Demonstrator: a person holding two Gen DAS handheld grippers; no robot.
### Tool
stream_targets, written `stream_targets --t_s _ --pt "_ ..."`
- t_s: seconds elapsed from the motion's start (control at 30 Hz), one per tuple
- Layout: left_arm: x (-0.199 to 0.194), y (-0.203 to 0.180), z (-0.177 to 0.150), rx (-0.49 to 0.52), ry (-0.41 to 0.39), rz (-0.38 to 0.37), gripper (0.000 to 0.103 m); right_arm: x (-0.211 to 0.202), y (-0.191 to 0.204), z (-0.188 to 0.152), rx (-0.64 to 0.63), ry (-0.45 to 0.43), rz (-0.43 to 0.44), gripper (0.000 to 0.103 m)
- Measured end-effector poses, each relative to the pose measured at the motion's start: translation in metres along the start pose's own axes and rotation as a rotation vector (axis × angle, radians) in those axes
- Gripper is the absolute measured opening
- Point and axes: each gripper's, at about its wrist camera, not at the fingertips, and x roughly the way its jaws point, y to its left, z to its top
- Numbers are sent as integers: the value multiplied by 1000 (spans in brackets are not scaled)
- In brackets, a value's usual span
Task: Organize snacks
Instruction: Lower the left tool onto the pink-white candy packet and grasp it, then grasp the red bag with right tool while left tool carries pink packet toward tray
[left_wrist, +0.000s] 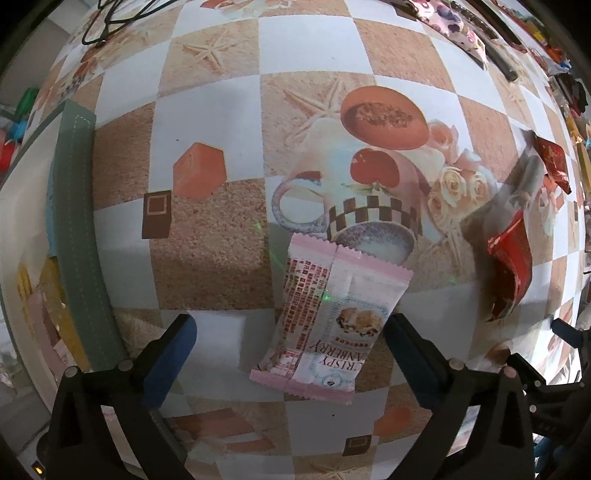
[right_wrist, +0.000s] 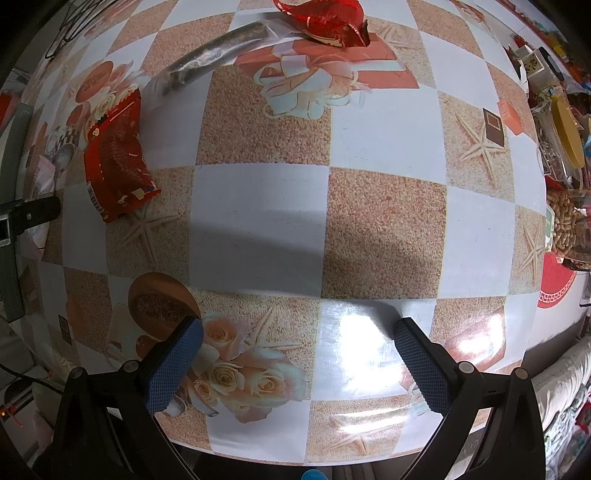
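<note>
Left claw (left_wrist: 291, 354) gapes over the pink snack packet (left_wrist: 325, 325).

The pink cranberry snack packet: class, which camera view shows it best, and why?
The left wrist view: the pink cranberry snack packet lies flat on the tablecloth, its whole printed wrapper visible. The right wrist view shows at most a pinkish sliver at its left edge, too unclear to identify.

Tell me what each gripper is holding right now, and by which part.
Nothing is held. The left gripper stands open over the pink cranberry snack packet, not clamping it. The right gripper is open over bare tablecloth.
</note>
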Motion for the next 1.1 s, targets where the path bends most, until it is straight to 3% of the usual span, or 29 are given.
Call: stream_targets --t_s 0.2,0.4,0.63,0.83,0.93,0.97,1.0,1.07,1.1 --pt "8 6 0 1 -2 -1 103 1 0 10 -8 16 -1 103" --pt "3 8 -2 0 -3 -3 103 7 1 34 3 151 9 103" --pt "-6 9 -3 6 -7 -2 103 -26 22 74 -2 51 83 103" --pt "-7 6 1 33 4 8 102 -25 52 108 -52 44 84 103" --pt "-12 0 2 56 -3 6 92 -19 65 120 -77 53 71 102" --pt "-14 -2 2 64 -9 7 85 -18 69 123 -83 55 72 98" --pt "-17 -6 2 79 -17 4 81 -17 74 126 -89 61 75 83" --pt "-21 -11 2 89 -17 1 68 -16 80 131 -97 65 57 77" --pt "-22 -13 2 88 -16 -3 64 -17 81 132 -102 62 57 68"
